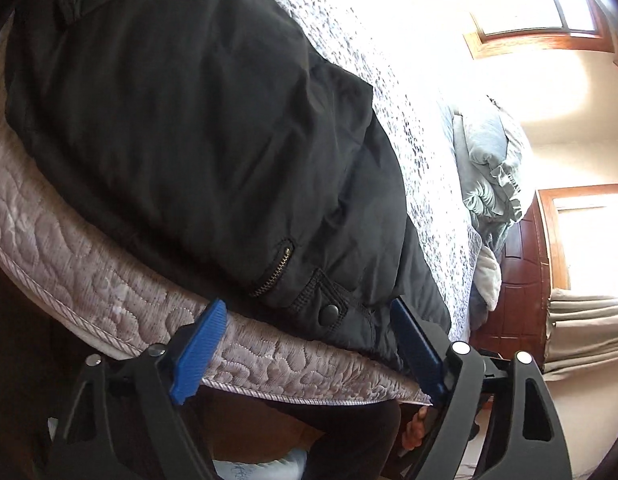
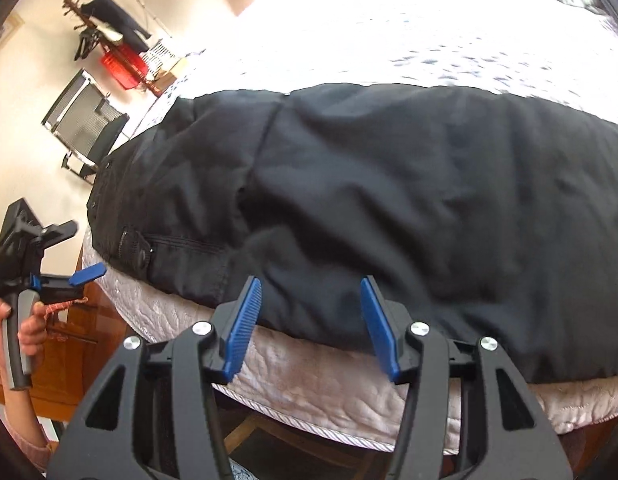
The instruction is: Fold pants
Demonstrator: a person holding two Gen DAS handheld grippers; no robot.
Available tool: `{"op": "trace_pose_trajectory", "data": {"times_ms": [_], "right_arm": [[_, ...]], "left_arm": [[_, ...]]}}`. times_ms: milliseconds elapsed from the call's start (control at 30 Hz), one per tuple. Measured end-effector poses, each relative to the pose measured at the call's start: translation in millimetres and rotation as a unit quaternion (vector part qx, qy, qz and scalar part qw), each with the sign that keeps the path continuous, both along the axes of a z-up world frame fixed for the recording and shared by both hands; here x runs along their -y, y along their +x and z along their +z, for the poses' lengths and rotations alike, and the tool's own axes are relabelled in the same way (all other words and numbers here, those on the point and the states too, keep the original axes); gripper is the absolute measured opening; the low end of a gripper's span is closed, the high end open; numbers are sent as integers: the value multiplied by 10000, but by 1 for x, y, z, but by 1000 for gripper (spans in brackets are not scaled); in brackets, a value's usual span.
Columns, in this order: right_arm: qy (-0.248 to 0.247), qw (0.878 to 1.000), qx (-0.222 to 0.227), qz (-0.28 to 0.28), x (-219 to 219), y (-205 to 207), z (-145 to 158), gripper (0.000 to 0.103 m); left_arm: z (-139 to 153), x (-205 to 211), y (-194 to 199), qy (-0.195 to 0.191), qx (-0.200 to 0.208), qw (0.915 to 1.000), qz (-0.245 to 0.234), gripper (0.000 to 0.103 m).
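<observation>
- Left wrist view: the left gripper (image 1: 309, 316) had its blue jaws spread wide apart, holding nothing.
- Black pants (image 1: 213, 136) lay flat on a bed, ahead of the jaws and stretching away from them; the hem's snap button (image 1: 330, 314) sat between the two jaw tips.
- The quilted mattress edge (image 1: 109, 276) ran under the jaws; a speckled bedspread (image 1: 421, 160) showed beyond the right jaw.
- Right wrist view: the right gripper (image 2: 311, 300) also had jaws apart and empty, tips just over the pants' (image 2: 389, 200) near edge.
- Far left of those jaws, the left gripper (image 2: 87, 273) hovered off the mattress (image 2: 309, 392).
</observation>
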State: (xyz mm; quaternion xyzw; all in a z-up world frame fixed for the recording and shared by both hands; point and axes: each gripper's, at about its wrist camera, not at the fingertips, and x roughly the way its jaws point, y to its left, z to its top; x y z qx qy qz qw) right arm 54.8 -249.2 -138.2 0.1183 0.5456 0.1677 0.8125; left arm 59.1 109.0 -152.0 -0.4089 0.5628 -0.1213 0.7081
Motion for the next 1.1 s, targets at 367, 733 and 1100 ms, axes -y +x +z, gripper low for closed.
{"op": "trace_pose_trajectory", "data": {"times_ms": [367, 733, 1100], "right_arm": [[6, 10000, -67, -4, -3, 2, -7, 53], [9, 9999, -104, -43, 0, 5, -15, 52], [-30, 9999, -147, -29, 3, 7, -20, 55]], "left_arm": [[-32, -4, 24, -72, -189, 9993, 329, 78], [-47, -28, 16, 31, -88, 9937, 1117, 5], [-43, -13, 2, 696, 73, 9908, 1159, 8]]}}
